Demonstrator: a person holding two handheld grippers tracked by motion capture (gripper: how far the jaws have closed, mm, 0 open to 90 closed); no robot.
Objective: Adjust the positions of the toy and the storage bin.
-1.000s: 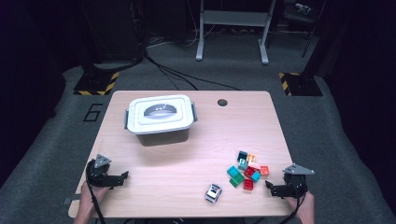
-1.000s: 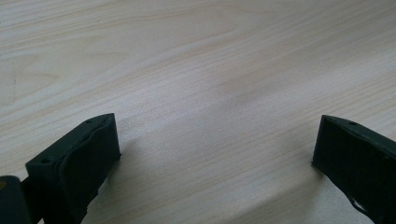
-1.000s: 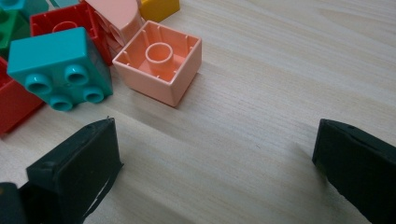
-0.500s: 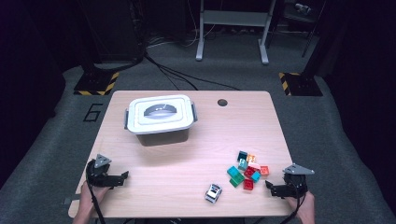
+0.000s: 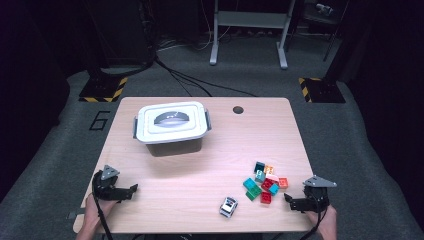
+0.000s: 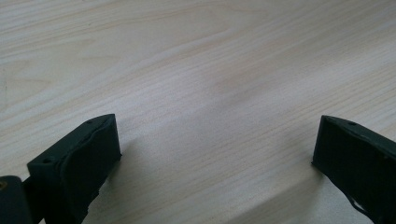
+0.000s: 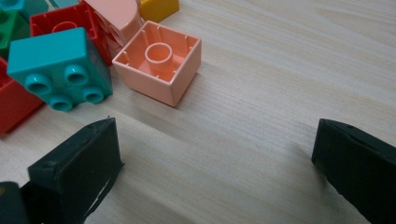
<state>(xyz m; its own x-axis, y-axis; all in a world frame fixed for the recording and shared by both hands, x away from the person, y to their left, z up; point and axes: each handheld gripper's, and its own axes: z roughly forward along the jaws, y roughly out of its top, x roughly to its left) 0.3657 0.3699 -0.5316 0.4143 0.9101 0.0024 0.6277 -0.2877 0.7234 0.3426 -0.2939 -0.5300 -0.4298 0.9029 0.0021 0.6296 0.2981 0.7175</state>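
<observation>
A: Right gripper (image 5: pixel 291 201)?
B: Resting near the table's (image 5: pixel 210 165) front right corner, jaws spread wide, pinching nothing, bare wood between them in the right gripper view.

A: Nearest to it?
B: A pile of toy bricks (image 5: pixel 263 180), just beside the tips, toward the table's middle. Closest in the right gripper view: a peach brick (image 7: pixel 159 60) lying hollow side up, touching neither jaw. Left of it a teal brick (image 7: pixel 60 65) on its side, studs facing the camera, with a red brick (image 7: pixel 56 25) behind.

A: Left gripper (image 5: pixel 131 190)?
B: Near the front left corner, likewise spread, holding nothing; plain tabletop between the jaws in the left gripper view.

A: Anything else on the table?
B: A small toy car (image 5: pixel 228 206) by the front edge, between the two grippers and nearer the bricks. A lidded white container (image 5: pixel 171 126) toward the back left, latches at both ends, well apart from both grippers. A round hole (image 5: pixel 238 109) near the back edge.
</observation>
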